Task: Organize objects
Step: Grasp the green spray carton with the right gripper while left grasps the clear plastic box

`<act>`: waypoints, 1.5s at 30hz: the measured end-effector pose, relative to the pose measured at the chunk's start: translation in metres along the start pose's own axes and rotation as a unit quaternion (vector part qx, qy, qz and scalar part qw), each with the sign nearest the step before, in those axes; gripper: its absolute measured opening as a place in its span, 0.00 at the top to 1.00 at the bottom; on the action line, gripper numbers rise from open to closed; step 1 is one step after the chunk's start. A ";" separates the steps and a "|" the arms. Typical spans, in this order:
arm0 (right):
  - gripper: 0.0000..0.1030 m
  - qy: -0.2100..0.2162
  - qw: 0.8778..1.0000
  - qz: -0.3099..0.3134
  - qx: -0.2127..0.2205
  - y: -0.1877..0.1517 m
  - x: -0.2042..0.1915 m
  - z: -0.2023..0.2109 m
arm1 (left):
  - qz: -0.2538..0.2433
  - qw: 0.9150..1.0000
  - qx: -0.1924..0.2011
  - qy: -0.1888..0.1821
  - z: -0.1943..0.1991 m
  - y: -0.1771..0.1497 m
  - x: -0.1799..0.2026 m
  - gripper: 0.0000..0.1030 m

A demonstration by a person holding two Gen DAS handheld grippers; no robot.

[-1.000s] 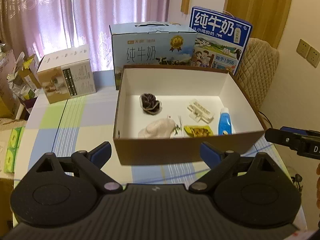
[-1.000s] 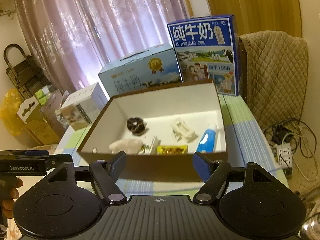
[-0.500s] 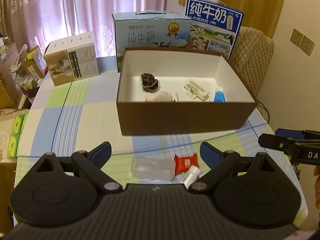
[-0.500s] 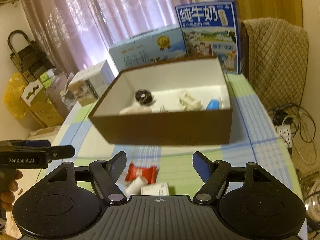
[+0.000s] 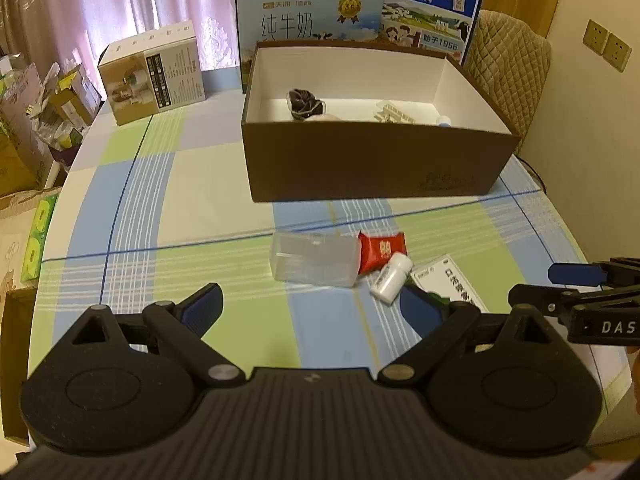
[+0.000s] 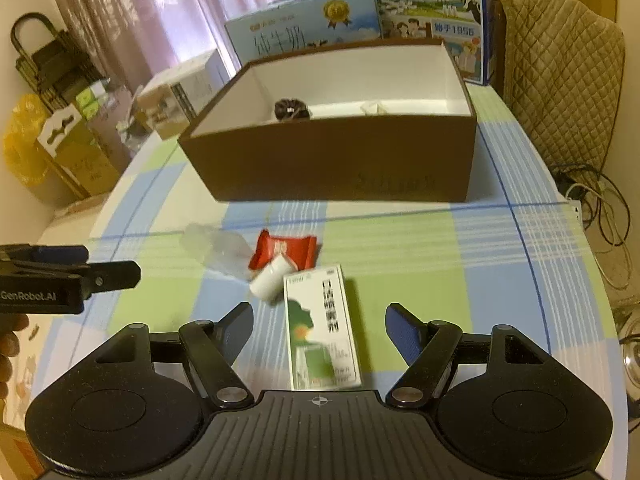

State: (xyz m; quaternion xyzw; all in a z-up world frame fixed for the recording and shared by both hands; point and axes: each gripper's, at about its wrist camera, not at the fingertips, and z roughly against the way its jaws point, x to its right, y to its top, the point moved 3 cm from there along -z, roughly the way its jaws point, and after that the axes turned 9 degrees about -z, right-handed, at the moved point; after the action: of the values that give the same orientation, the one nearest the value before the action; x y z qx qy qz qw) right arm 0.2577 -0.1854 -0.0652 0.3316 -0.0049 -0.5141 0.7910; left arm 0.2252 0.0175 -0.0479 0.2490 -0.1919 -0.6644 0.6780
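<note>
With the right gripper wide open, holding nothing and straddling the green-and-white carton near the table's front edge, grip this light, stiff, probably crushable carton across its long sides at mid-length.

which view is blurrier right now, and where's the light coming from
The right wrist view is softer: the brown box, the clear case and the green-and-white carton smear with motion. The left wrist view is crisper; print on the milk cartons reads clearly. In both, daylight glows through the pink curtains, and fisheye distortion bends the table edge.
</note>
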 end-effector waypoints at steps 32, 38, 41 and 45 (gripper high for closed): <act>0.32 -0.039 0.997 0.048 -0.054 -0.023 -0.006 -0.060 | 0.009 0.999 -0.045 -0.010 -0.018 -0.027 -0.006 0.09; 0.32 -0.049 0.995 0.067 -0.059 -0.020 -0.006 -0.077 | 0.010 0.999 -0.050 -0.012 -0.025 -0.025 -0.006 0.09; 0.32 -0.048 0.994 0.072 -0.063 -0.019 -0.007 -0.083 | 0.010 0.999 -0.052 -0.013 -0.030 -0.024 -0.007 0.09; 0.32 -0.053 0.993 0.082 -0.064 -0.017 -0.008 -0.093 | 0.011 0.998 -0.053 -0.014 -0.035 -0.023 -0.008 0.09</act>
State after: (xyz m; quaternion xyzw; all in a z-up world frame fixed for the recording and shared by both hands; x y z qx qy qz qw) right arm 0.2728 -0.1351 -0.1445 0.2507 -0.0413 -0.4635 0.8489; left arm 0.2270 0.0288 -0.0892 0.2010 -0.1683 -0.6699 0.6946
